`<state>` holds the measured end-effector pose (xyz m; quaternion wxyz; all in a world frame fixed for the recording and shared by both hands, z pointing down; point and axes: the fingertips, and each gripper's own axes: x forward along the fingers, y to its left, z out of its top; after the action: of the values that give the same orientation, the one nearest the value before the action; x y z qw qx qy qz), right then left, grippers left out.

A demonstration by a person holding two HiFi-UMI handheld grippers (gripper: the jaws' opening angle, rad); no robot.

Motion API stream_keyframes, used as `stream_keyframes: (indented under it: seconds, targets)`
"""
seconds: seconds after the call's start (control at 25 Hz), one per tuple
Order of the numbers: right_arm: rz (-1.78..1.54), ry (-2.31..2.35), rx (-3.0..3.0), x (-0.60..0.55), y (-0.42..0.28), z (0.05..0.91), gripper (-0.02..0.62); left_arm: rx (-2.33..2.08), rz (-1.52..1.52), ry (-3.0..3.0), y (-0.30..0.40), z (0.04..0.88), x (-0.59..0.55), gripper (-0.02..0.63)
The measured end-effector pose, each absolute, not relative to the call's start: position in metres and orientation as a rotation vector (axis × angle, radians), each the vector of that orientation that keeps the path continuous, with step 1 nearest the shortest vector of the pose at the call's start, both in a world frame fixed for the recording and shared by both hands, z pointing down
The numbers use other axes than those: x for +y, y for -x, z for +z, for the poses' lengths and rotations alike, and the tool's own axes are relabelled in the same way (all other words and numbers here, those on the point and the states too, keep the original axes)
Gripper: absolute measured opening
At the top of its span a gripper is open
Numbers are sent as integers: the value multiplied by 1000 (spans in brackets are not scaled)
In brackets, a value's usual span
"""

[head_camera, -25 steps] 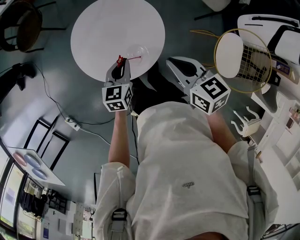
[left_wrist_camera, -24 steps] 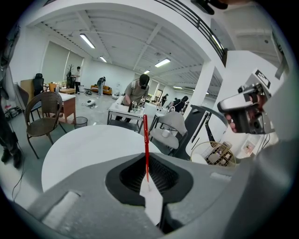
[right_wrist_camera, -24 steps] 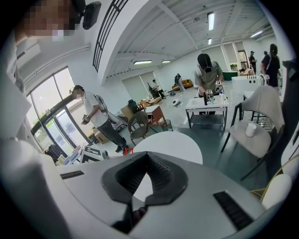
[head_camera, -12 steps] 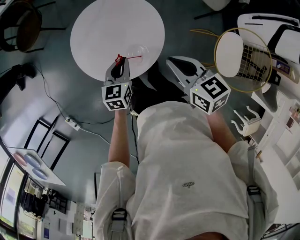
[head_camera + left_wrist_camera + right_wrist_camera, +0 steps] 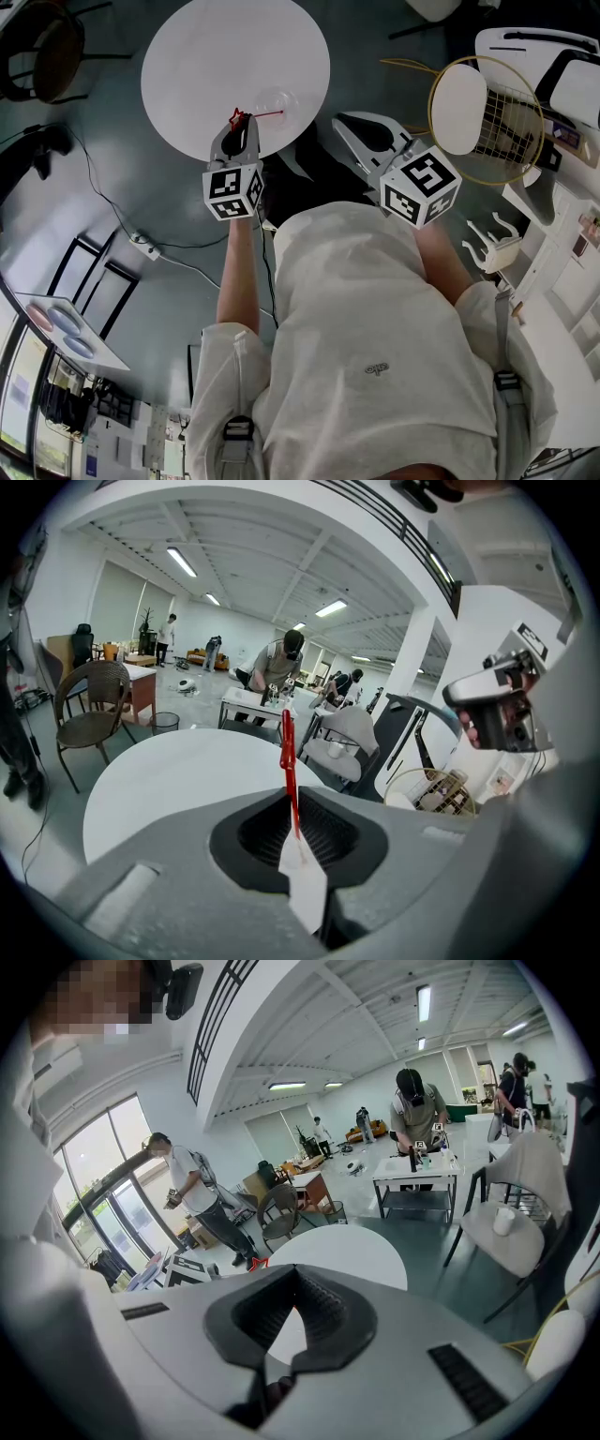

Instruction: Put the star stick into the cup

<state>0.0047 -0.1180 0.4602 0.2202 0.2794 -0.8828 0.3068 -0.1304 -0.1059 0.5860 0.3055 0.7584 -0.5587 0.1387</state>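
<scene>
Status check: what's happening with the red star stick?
Left hand-held gripper shut on star stick. Right hand-held gripper shut, empty. Tip by cup; nothing blocking.

Overhead — left tool, right tool tableward

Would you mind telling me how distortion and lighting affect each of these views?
Head view: the clear cup nearly vanishes against the bright white table. Left gripper view: heavy fisheye bending, black corners, stick sharp. Right gripper view: same bending, ceiling lamps glaring.

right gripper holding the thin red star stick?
No: the thin red star stick stands clamped between the jaws of the left gripper, while the right gripper has nothing between its own.
</scene>
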Motion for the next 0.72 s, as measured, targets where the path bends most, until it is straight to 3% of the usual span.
stream_keyframes:
  seconds: [0.72]
  targets:
    - [852, -764, -2438, -117, -3, 460, 8, -1461, 359, -1974, 133, 592, -104, 26]
